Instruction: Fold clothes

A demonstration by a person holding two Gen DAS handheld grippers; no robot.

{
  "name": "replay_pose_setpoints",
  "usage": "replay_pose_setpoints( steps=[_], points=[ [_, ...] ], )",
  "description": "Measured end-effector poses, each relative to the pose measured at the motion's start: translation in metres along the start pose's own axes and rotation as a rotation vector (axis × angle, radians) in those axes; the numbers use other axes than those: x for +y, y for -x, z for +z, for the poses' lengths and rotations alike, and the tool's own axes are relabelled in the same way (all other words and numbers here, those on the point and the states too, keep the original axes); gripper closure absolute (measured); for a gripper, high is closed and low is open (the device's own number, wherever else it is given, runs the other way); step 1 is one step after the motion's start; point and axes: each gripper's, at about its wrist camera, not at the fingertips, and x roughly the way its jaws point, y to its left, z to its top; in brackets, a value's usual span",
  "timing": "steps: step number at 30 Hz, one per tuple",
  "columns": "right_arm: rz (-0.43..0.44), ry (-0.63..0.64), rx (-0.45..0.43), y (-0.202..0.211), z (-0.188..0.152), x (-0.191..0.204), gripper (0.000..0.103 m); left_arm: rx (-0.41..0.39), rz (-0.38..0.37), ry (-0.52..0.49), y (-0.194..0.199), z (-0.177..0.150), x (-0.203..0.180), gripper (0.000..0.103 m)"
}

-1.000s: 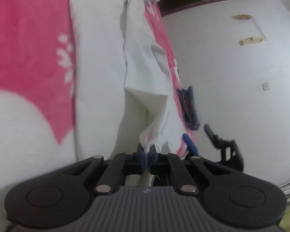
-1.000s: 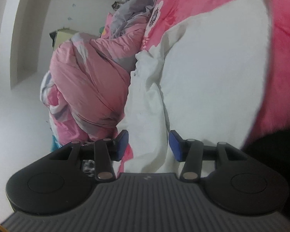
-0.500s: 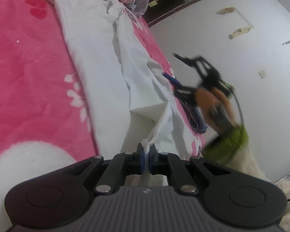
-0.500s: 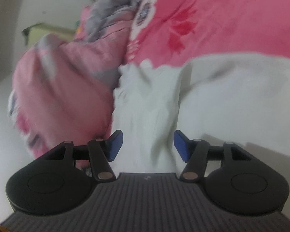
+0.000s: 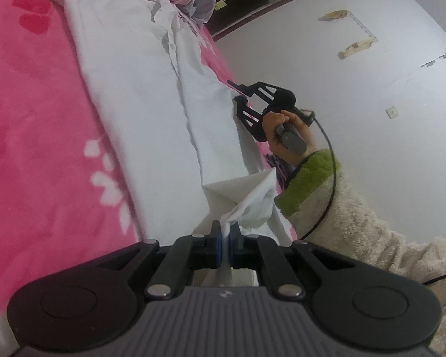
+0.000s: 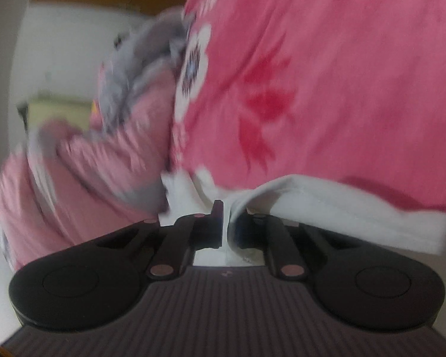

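The white button-front shirt [image 5: 139, 95] lies lengthwise on a pink floral blanket [image 5: 38, 136], with one long edge already turned over toward the bed's near side. The left gripper [image 5: 224, 235] has its jaws pinched narrow on a bunched corner of the shirt's hem, the cloth visibly trapped between the blue pads. The right gripper [image 6: 223, 223] is closing its jaws on a fold of the same shirt's edge, farther up toward the collar; white fabric sits between the fingers and the pads appear to press on it. In the left wrist view the right hand [image 5: 285, 136] holds its tool at the shirt's side edge, beside the blanket border. Risk 1: both grips take only a small bite of thin cloth; if either hand pulls away before the other follows, the fabric may slip out and the fold will collapse. Risk 2: the right jaws may have caught the blanket under the shirt, which cannot be confirmed from the blurred right wrist view; lifting would then drag the bedding. Risk 3: uneven tension between the two grip points may skew the folded edge and wrinkle the button placket [image 5: 175, 59]. Risk 4: the crumpled quilt [image 6: 83, 160] near the collar end may snag the shirt during a lift.
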Motion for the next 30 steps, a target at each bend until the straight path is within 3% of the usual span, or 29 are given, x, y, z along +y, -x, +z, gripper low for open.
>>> replay_pose_setpoints(
  steps=[5,9,11,14,16,17,18,22,24,26,30],
  points=[
    [0.043,-0.118,-0.083,-0.005,0.011,-0.027,0.094,-0.007,0.004,0.038,-0.005,0.004,0.010,0.099],
    [0.084,-0.207,-0.082,-0.004,0.011,-0.041,0.093,-0.007,0.008,0.042,-0.004,0.003,0.011,0.099],
    [0.097,-0.206,-0.071,0.001,0.010,-0.040,0.076,-0.008,0.016,0.038,-0.006,0.002,0.011,0.099],
    [0.097,-0.142,-0.033,0.004,0.010,-0.030,0.066,-0.011,0.029,0.032,-0.008,0.001,0.010,0.099],
    [0.071,-0.077,-0.030,0.006,0.011,-0.022,0.071,-0.013,0.040,0.030,-0.008,0.000,0.009,0.099],
    [0.052,-0.031,-0.056,0.007,0.012,-0.018,0.087,-0.015,0.047,0.028,-0.009,0.000,0.008,0.098],
    [0.034,-0.009,-0.081,0.008,0.013,-0.017,0.092,-0.017,0.055,0.025,-0.010,0.001,0.006,0.098],
    [0.013,-0.117,-0.135,0.017,0.024,-0.039,0.096,-0.029,0.084,0.010,-0.009,0.000,0.002,0.096],
    [0.042,-0.168,-0.130,0.025,0.026,-0.048,0.091,-0.033,0.088,0.002,-0.006,-0.001,0.001,0.093],
    [0.042,-0.164,-0.124,0.038,0.025,-0.047,0.078,-0.035,0.088,-0.005,-0.005,-0.002,0.001,0.091],
    [-0.024,-0.032,-0.150,0.068,0.023,-0.029,0.075,-0.037,0.083,-0.029,-0.003,-0.004,0.001,0.091]
  ],
)
